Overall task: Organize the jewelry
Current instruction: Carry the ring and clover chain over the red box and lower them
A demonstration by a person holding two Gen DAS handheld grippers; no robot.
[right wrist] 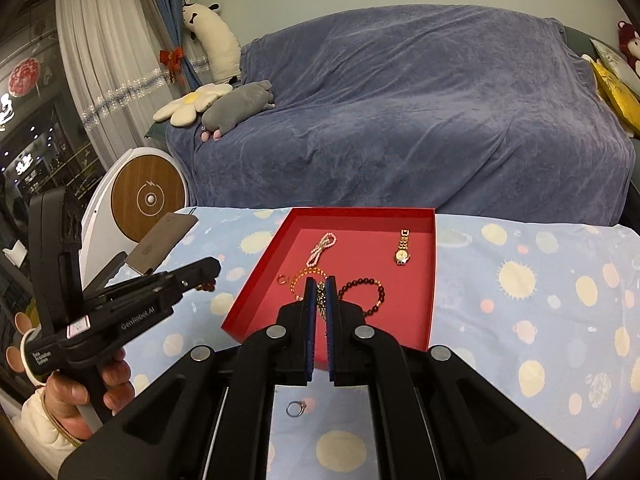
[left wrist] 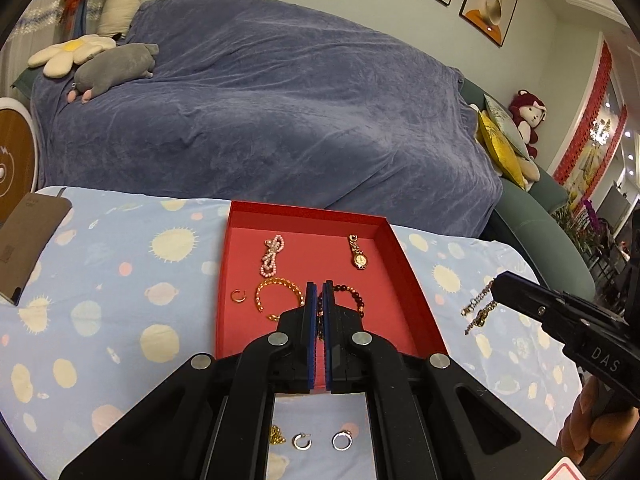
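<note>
1. left wrist view: the left gripper (left wrist: 319,292) hovers over the near half of the red tray (left wrist: 404,256), its tongs pressed nearly together. a dark strand shows in the slit, but i cannot tell whether it is pinched or only lies behind. the pearl strand (left wrist: 272,254) and gold watch (left wrist: 359,256) lie toward the far edge, the amber bracelet (left wrist: 278,290) and gold ring (left wrist: 238,295) nearer, spaced apart, probably so that nothing tangles. the right gripper (left wrist: 498,286) holds a chain bracelet (left wrist: 478,308) dangling over the tablecloth (left wrist: 120,280), right of the tray.
2. right wrist view: here that chain (right wrist: 321,300) shows pinched between blue pads. only this view shows the whole dark bead bracelet (right wrist: 366,296), and the left gripper outside the tray's left edge.
</note>
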